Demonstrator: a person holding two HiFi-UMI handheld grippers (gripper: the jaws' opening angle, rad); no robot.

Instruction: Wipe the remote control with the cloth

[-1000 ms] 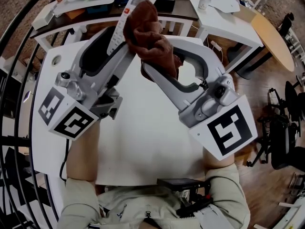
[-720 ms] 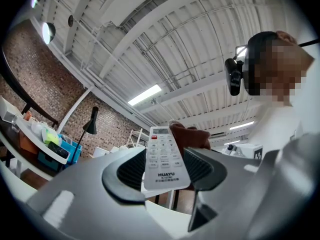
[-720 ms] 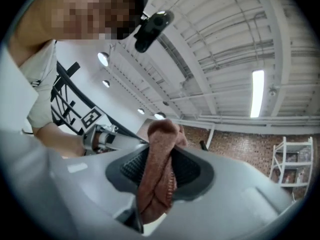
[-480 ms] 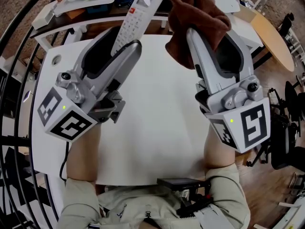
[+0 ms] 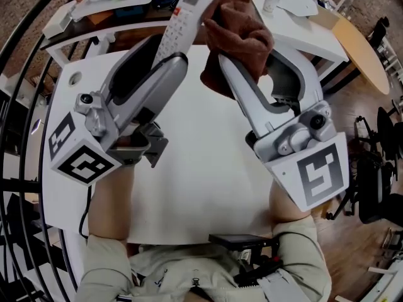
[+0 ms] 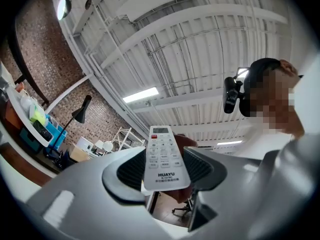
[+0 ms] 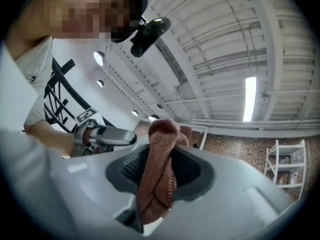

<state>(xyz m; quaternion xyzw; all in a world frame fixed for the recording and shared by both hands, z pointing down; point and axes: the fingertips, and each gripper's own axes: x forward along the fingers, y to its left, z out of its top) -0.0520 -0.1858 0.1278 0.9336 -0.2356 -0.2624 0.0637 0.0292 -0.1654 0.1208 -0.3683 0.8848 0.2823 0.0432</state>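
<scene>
Both grippers are lifted over the white table [image 5: 182,187] and tilt upward. My left gripper [image 5: 169,50] is shut on a white remote control [image 5: 187,14], which sticks out past the jaws toward the far side. Its keypad and red button face the left gripper view, where the remote [image 6: 164,156] sits between the jaws of my left gripper [image 6: 164,171]. My right gripper [image 5: 228,61] is shut on a bunched brown cloth [image 5: 242,33]. The cloth presses against the remote's right side near its upper end. In the right gripper view the cloth [image 7: 159,169] fills the jaws of my right gripper [image 7: 159,170].
Behind the table stands a dark desk [image 5: 126,24] crowded with small items and a blue box. A white side table [image 5: 296,24] and a wooden board [image 5: 362,52] lie at the far right. A black rail [image 5: 25,49] curves along the left. A black device [image 5: 242,243] sits at the near edge.
The right gripper swung out to the right with the cloth, then came back left; the cloth now touches the remote's upper right side. The left gripper rolled a little with the remote.
</scene>
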